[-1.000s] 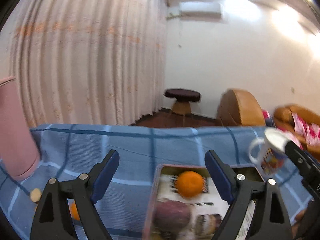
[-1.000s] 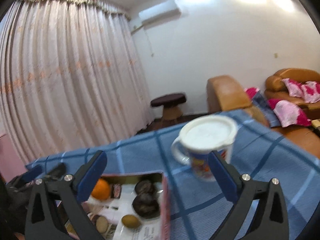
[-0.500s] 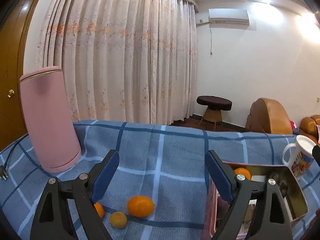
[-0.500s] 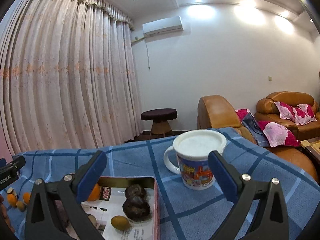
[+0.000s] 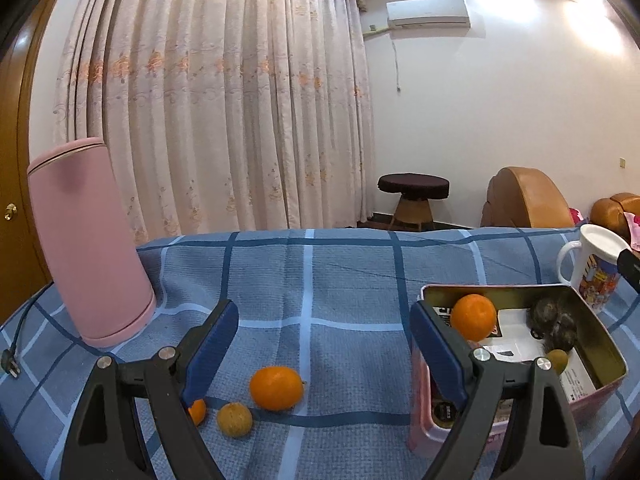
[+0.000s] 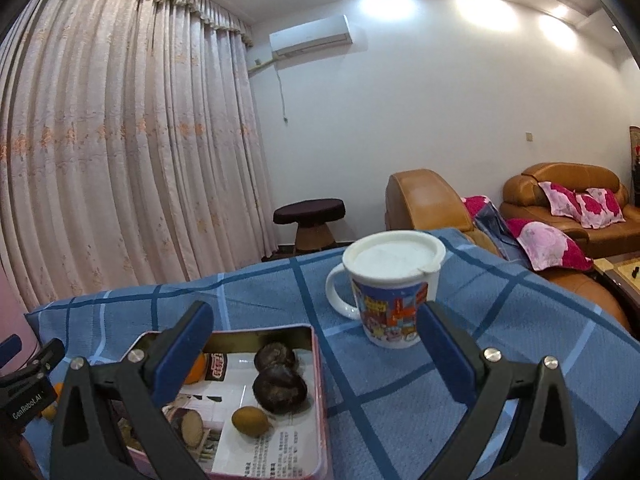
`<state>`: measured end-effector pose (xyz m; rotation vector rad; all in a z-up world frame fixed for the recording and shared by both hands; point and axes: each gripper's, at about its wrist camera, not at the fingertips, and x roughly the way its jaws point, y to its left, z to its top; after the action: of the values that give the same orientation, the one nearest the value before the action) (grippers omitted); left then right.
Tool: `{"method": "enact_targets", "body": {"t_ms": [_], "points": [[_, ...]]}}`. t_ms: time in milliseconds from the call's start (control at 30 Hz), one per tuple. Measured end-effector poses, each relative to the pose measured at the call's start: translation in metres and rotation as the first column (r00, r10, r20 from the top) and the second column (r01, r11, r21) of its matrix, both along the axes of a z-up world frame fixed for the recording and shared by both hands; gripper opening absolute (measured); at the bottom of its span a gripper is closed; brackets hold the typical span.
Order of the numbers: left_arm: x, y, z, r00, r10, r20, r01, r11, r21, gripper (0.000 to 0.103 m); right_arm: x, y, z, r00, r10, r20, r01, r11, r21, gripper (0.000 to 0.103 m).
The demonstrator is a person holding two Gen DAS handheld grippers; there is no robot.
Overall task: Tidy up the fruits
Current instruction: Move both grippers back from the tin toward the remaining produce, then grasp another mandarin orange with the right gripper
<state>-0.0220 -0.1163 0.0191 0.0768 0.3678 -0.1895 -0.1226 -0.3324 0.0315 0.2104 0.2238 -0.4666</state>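
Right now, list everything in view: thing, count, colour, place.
tin box: 1, pink outside, on cloth, right.
orange in box: 1, far left corner.
dark fruits: 2, brown-black, in box.
small fruit: 1, olive-brown, in box.
loose fruits: 3, orange and yellowish, on cloth left of box.
mug: 1, white, lidded, right of box.
cylinder: 1, pink, far left.
tablecloth: 1, blue checked.
left gripper: open, empty.
right gripper: open, empty.

A pink canister (image 5: 86, 240) and lidded mug (image 6: 394, 284) stand on the checked cloth (image 5: 340, 280).
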Motion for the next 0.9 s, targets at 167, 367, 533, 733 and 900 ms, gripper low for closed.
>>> {"method": "enact_targets", "body": {"t_ms": [167, 367, 533, 733, 900], "points": [[-0.003, 0.008, 0.000, 1.000, -0.012, -0.014, 0.012, 1.000, -0.004, 0.088, -0.005, 0.020, -0.001, 1.000, 0.005, -0.009, -0.005, 1.000, -0.020, 0.103], [-0.009, 0.025, 0.000, 1.000, -0.009, -0.012, 0.009, 1.000, 0.012, 0.088, 0.001, 0.053, 0.000, 0.998, 0.055, -0.023, -0.056, 0.998, -0.039, 0.103], [-0.008, 0.036, -0.002, 1.000, -0.023, 0.020, 0.020, 0.993, 0.118, 0.088, 0.012, 0.070, -0.004, 0.995, 0.086, -0.044, -0.085, 0.996, 0.028, 0.103], [0.017, 0.078, -0.006, 0.999, -0.008, -0.038, 0.011, 0.996, 0.090, 0.088, 0.026, 0.103, -0.006, 0.986, 0.159, -0.047, -0.157, 0.987, 0.038, 0.093], [0.034, 0.117, -0.007, 0.998, 0.050, -0.039, -0.046, 0.995, 0.090, 0.088, 0.043, 0.137, -0.008, 0.968, 0.237, -0.082, -0.236, 0.972, 0.019, 0.081]]}}
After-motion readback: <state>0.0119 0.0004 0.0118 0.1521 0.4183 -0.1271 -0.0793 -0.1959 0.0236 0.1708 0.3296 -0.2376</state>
